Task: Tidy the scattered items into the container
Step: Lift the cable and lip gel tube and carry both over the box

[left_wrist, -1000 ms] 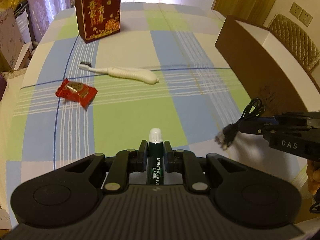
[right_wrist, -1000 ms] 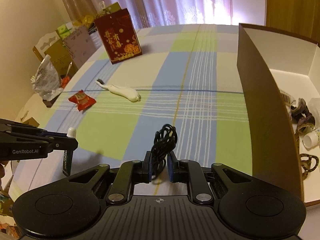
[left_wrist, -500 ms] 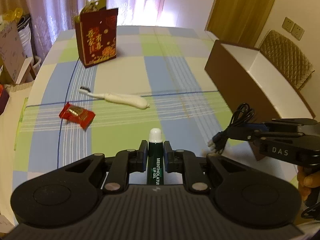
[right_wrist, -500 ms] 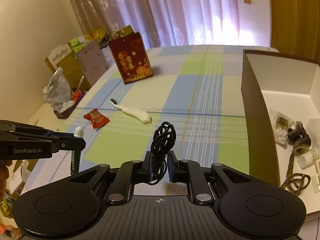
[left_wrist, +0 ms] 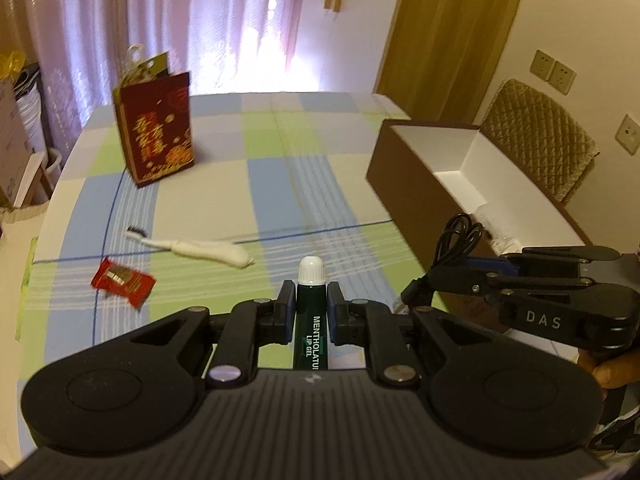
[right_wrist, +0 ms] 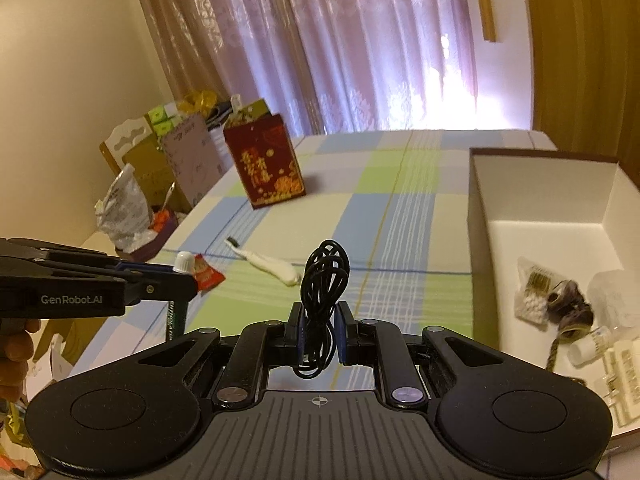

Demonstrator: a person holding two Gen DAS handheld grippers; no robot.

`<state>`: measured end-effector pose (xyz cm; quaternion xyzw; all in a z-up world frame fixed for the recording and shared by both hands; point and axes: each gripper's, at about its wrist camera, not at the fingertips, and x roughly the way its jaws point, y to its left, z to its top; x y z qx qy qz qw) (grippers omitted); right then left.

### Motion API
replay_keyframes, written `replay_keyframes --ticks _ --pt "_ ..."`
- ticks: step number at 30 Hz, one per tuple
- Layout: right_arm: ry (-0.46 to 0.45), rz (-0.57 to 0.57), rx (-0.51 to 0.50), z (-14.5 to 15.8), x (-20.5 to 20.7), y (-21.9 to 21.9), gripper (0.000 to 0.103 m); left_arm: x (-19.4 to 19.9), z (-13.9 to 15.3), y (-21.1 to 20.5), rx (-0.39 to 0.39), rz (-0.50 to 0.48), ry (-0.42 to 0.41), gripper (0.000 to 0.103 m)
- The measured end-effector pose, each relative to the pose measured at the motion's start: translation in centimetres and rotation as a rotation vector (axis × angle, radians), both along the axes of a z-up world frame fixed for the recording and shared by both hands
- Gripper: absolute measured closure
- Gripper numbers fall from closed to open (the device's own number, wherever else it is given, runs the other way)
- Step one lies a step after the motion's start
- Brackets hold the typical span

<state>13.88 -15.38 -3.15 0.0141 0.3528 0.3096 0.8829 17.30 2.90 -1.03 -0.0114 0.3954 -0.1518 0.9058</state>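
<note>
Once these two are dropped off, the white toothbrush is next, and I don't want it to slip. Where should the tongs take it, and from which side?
Probably take the white plastic toothbrush with dark bristles at its thick handle end, coming down from above with the fingers across its width. It lies flat on the checked tablecloth, and the neck near the bristles is much thinner.

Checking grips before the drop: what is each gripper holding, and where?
Left gripper clamps the lip gel tube just below its white cap. Right gripper pinches the coiled black cable near its lower end.
</note>
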Motion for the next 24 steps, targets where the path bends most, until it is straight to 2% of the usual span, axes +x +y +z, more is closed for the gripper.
replay_keyframes --ticks 11,24 --pt "-0.062 -0.061 0.025 2.6 -0.3 -3.8 0.085 0.8 1.5 -4.6 -0.028 -0.097 -0.045 0.091" --pt "-0.113 -0.195 0.014 4.4 0.0 -10.3 0.085 1.7 3.1 -12.2 -0.081 -0.255 -0.096 0.091"
